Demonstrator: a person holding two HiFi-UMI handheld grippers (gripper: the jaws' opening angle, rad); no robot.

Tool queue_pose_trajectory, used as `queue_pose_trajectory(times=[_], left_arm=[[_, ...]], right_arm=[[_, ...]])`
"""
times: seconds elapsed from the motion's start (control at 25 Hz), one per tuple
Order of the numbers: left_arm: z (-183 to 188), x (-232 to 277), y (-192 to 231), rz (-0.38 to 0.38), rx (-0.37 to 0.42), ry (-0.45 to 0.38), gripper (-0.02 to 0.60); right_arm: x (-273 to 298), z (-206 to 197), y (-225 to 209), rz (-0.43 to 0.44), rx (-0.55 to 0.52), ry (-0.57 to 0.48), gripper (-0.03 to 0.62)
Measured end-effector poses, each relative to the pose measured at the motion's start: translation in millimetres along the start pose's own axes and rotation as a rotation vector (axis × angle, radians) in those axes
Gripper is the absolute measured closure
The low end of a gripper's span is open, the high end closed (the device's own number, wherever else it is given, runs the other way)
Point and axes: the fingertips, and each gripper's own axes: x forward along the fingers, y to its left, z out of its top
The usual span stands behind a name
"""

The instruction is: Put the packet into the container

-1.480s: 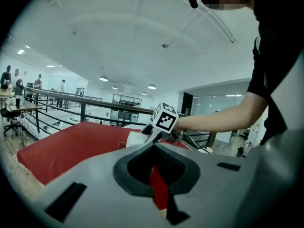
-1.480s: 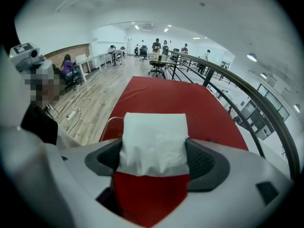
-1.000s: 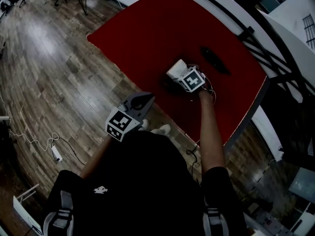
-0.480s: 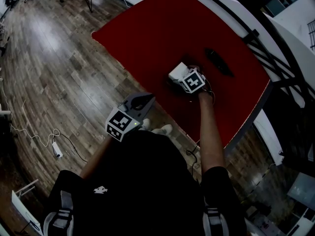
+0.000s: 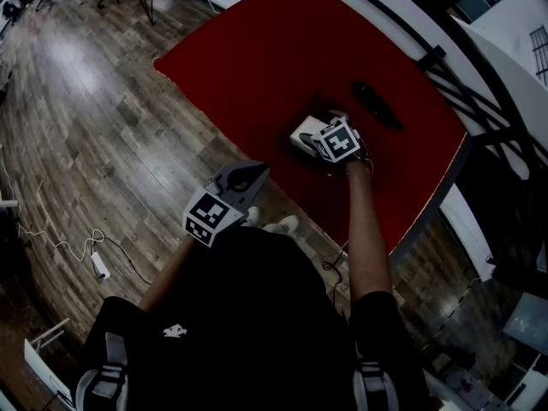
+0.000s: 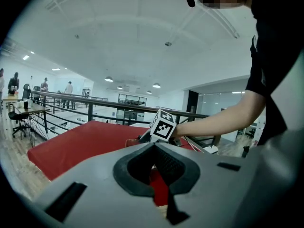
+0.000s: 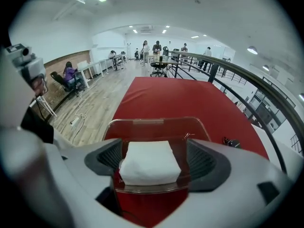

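Packet (image 7: 149,167) inside clear container (image 7: 156,125), between parted right gripper (image 7: 154,156) fingers (image 7: 203,163).

packet (image 7: 149,161): white, flat | apparently inside container (image 7: 156,123): clear, open-topped, upright | on red table (image 7: 183,96)

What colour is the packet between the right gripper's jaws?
White. The packet shows best in the right gripper view.

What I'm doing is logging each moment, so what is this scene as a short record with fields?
surface: red table
container: clear, open-topped, on the table
packet: white, lying inside the container
right hand-held gripper: jaws apart, one on each side of the packet
left hand-held gripper: jaws together, nothing between them, away from the container
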Motion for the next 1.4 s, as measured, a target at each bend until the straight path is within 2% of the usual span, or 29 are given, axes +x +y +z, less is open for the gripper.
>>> queue_pose_trajectory(times=[0.24, 0.28, 0.32, 0.36, 0.48, 0.6, 0.92, 1.28, 1.4], left_arm=[[2, 6, -3, -0.022, 0.004, -0.006, 0.577], [3, 8, -3, -0.028, 0.006, -0.007, 0.577], [4, 9, -3, -0.033, 0.006, -0.01, 0.577], [5, 10, -4, -0.039, 0.006, -0.014, 0.577], [7, 13, -5, -0.057, 0.01, -0.024, 0.577], [9, 18, -8, -0.071, 0.014, -0.032, 0.577], [22, 28, -12, -0.099, 0.008, -0.058, 0.577], [35, 51, -27, -0.139, 0.013, -0.093, 0.577], [40, 55, -29, -0.157, -0.021, -0.105, 0.577]], right_arm=[[-28, 9, 7, -0.006, 0.065, -0.116, 0.171], [-36, 12, 7, -0.021, 0.073, -0.146, 0.225], [-44, 15, 6, -0.04, 0.081, -0.181, 0.323], [-53, 19, 6, -0.055, 0.09, -0.218, 0.371], [-79, 28, 12, -0.083, 0.117, -0.323, 0.472], [-106, 34, 19, -0.098, 0.162, -0.421, 0.531], [-190, 51, 36, -0.096, 0.325, -0.721, 0.563], [-229, 41, 52, -0.124, 0.342, -0.855, 0.572], [-233, 37, 54, -0.139, 0.334, -0.884, 0.572]])
